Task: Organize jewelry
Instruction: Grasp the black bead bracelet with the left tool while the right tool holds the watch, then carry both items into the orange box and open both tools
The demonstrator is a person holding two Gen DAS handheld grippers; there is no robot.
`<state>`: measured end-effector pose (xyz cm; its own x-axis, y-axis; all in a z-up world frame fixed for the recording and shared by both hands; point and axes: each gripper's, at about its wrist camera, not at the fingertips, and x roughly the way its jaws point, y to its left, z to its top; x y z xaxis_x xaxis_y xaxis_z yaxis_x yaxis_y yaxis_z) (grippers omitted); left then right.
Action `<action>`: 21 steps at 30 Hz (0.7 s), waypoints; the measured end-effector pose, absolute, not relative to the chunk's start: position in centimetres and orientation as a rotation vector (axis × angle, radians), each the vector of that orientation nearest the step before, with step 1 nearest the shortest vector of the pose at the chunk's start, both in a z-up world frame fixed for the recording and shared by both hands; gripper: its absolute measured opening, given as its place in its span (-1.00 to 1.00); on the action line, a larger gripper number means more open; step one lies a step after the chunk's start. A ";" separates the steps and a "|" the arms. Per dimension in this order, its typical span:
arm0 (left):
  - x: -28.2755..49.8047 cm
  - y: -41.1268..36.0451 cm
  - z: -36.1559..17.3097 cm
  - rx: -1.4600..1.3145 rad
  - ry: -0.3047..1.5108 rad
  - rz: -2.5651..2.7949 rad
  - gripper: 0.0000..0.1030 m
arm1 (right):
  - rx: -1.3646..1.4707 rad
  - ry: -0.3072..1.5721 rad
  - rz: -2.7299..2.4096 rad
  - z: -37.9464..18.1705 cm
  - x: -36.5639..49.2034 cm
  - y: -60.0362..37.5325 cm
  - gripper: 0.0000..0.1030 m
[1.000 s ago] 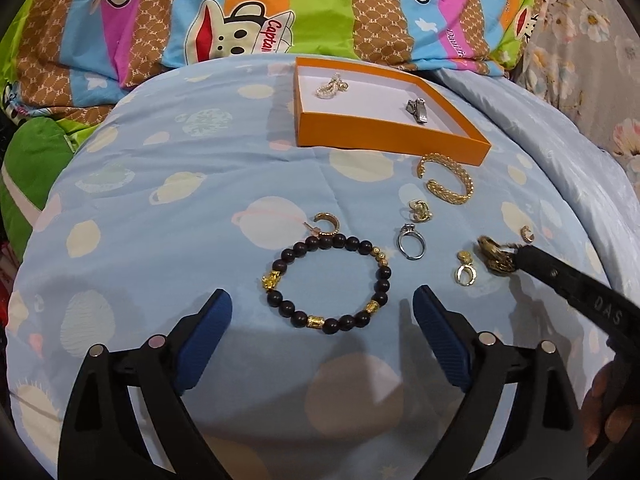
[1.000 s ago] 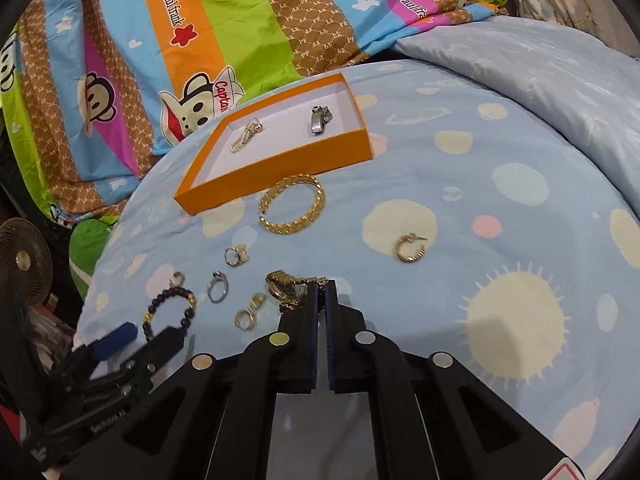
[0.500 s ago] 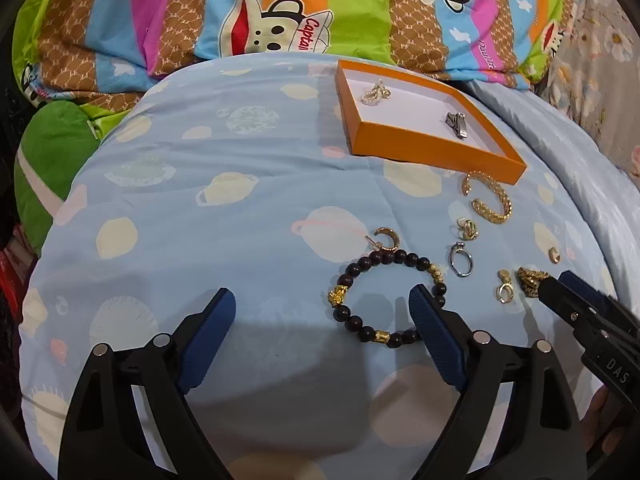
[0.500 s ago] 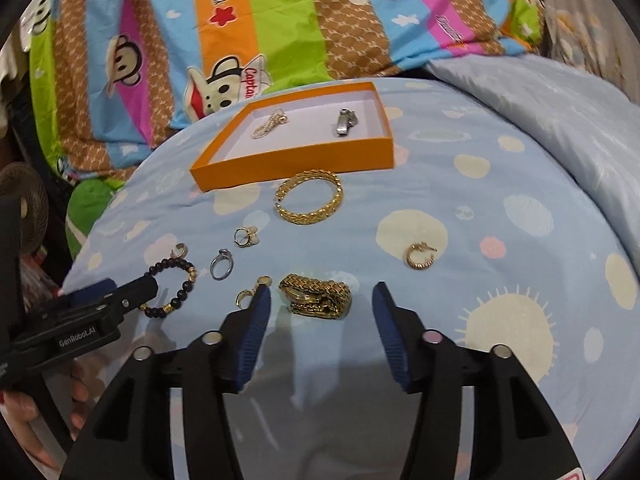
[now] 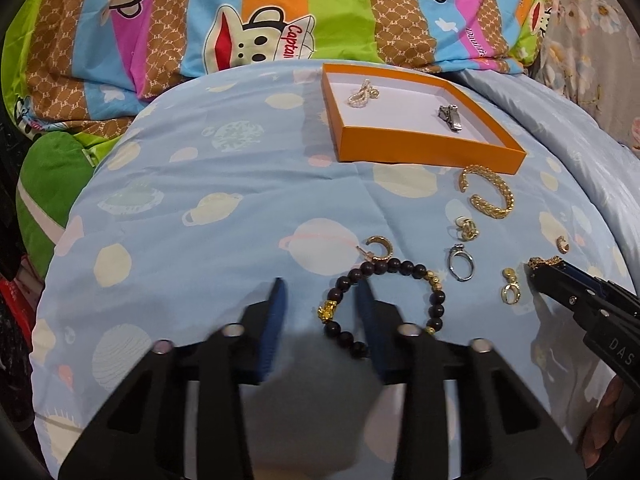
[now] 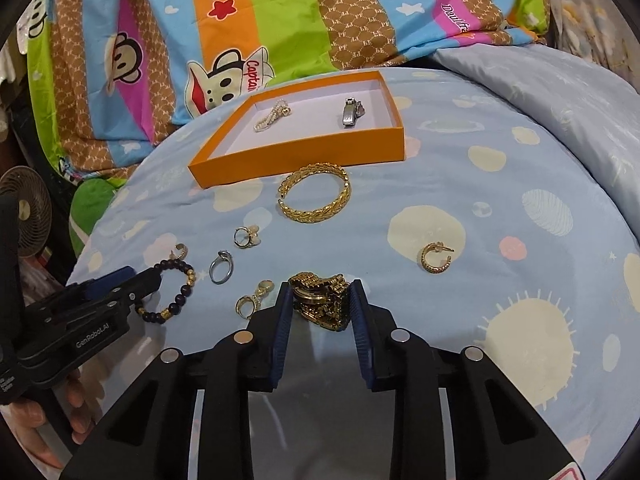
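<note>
One orange box [image 6: 298, 156] lies on the pale blue bedspread [image 6: 500, 216] and holds two pieces: a pearl string [image 6: 272, 117] on its left side and a silver clasp [image 6: 351, 112] on its right.

Outside the box the counts are:
- one gold bangle [image 6: 315, 197], just in front of the box
- one dark bead bracelet [image 5: 384, 304] with gold beads
- one gold chain bundle [image 6: 320, 302]
- two rings in a line: a gold ring [image 6: 245, 237] and, nearer the camera, a silver ring [image 6: 220, 268]
- two gold hoop earrings, one [image 6: 435, 258] alone to the right, the other [image 5: 378, 247] touching the far edge of the bead bracelet
- one gold drop earring [image 6: 252, 300] just left of the chain bundle

That makes eight loose pieces and two already boxed.

The left gripper [image 5: 320, 304] has its jaws closing at a narrow gap around the near left arc of the bead bracelet; the beads lie between the blue pads [image 5: 276, 320], and I cannot tell whether they press yet. The right gripper [image 6: 320, 308] is also closing, with the chain bundle between its pads [image 6: 283, 320], which touch it on both sides. A hand [image 6: 40, 432] shows under the left gripper in the right wrist view.
</note>
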<state>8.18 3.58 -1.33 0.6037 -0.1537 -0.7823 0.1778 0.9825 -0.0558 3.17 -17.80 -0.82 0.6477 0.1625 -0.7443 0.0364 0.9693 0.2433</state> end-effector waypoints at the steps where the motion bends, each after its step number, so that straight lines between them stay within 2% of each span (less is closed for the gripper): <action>1: 8.1 3.6 -1.3 0.024 0.902 -0.197 -0.51 | 0.250 0.865 0.073 -0.8 3.1 -17.8 -0.47; 3: 8.1 3.6 -1.3 0.016 0.904 -0.216 -0.84 | 0.256 0.860 0.072 -0.8 3.1 -17.9 -0.47; 4: 8.1 3.5 -1.3 0.012 0.903 -0.226 -0.86 | 0.260 0.856 0.071 -0.7 3.0 -18.0 -0.47; 12: 7.0 2.8 -0.1 -0.005 0.875 -0.288 -0.87 | 0.298 0.824 0.077 -0.2 2.3 -18.6 -0.47; 21: 6.8 2.2 4.2 -0.029 0.791 -0.344 -0.87 | 0.304 0.755 0.060 2.7 2.3 -19.7 -0.47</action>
